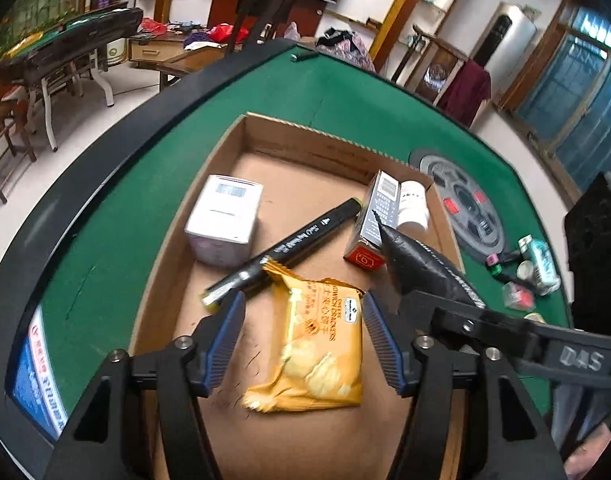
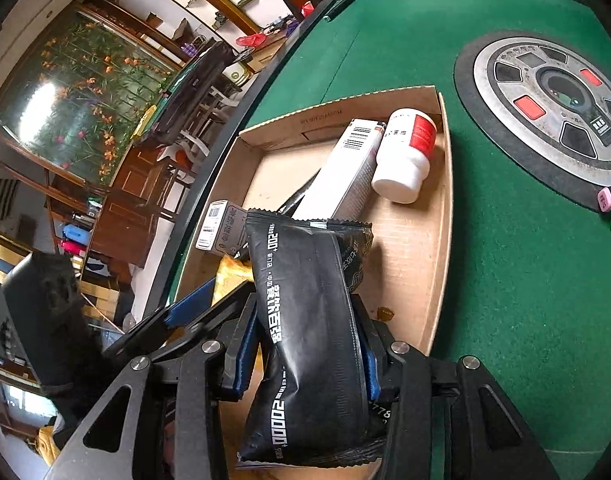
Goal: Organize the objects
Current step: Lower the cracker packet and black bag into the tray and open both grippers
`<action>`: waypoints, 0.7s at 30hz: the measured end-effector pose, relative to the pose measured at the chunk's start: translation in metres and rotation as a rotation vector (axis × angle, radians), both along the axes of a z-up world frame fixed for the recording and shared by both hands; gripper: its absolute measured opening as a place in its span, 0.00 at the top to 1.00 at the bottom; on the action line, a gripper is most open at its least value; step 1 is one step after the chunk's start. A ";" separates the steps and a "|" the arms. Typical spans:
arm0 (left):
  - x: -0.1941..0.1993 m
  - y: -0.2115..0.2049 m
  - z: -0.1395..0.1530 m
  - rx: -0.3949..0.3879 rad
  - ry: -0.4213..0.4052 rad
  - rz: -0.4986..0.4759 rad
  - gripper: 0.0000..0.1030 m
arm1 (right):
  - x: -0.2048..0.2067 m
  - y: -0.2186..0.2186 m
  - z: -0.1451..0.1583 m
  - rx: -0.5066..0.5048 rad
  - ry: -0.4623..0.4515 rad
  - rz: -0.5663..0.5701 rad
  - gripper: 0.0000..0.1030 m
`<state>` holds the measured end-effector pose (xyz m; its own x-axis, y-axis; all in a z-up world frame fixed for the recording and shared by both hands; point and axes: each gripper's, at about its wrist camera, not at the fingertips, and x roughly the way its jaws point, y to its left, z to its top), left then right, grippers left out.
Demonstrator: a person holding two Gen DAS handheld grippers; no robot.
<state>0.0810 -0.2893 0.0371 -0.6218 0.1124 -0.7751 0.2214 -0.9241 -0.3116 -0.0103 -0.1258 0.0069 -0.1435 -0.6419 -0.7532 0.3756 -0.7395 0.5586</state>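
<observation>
A shallow cardboard tray [image 1: 305, 136] lies on the green table. In it are a white box [image 1: 223, 216], a black marker [image 1: 289, 246], a grey carton [image 1: 375, 216], a white pill bottle [image 1: 413, 206] and a yellow snack pack [image 1: 317, 344]. My left gripper [image 1: 303, 340] is open, its blue pads on either side of the yellow pack, which lies on the tray floor. My right gripper [image 2: 305, 364] is shut on a black snack pouch [image 2: 313, 332] and holds it over the tray [image 2: 441, 216]; the pouch also shows in the left wrist view [image 1: 421, 264].
A round metal control panel [image 2: 553, 108] is set into the table [image 2: 505, 280] right of the tray. Small items, a pink and green marker [image 1: 501, 260] and little bottles [image 1: 539, 264], lie at the table's right. Chairs and furniture stand beyond the table's black rim [image 1: 105, 128].
</observation>
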 end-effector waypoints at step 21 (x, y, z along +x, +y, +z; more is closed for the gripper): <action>0.079 -0.040 0.040 0.085 0.120 0.210 0.20 | 0.044 0.030 0.053 0.052 0.249 -0.024 0.09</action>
